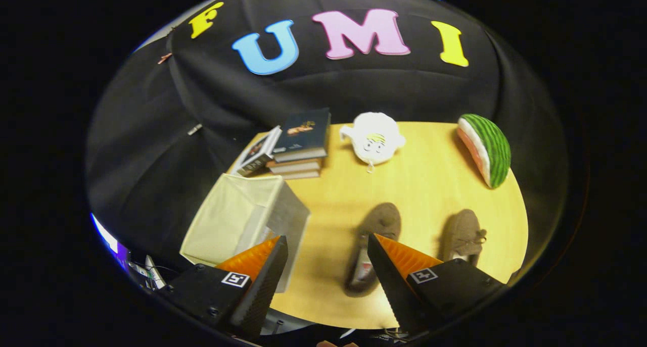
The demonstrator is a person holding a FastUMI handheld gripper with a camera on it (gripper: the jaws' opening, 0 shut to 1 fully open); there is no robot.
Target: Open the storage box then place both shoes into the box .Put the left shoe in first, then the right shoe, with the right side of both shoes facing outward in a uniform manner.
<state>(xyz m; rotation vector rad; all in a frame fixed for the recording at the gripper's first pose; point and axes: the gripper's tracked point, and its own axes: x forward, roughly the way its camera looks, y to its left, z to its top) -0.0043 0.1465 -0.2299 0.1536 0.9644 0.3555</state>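
The gripper (327, 271) has two wedge-shaped jaws, spread wide apart with nothing between them, each with a ribbed face and a finely textured inner pad, mounted on boxy black blocks that carry small square black-and-white marker tags and dark round screws.
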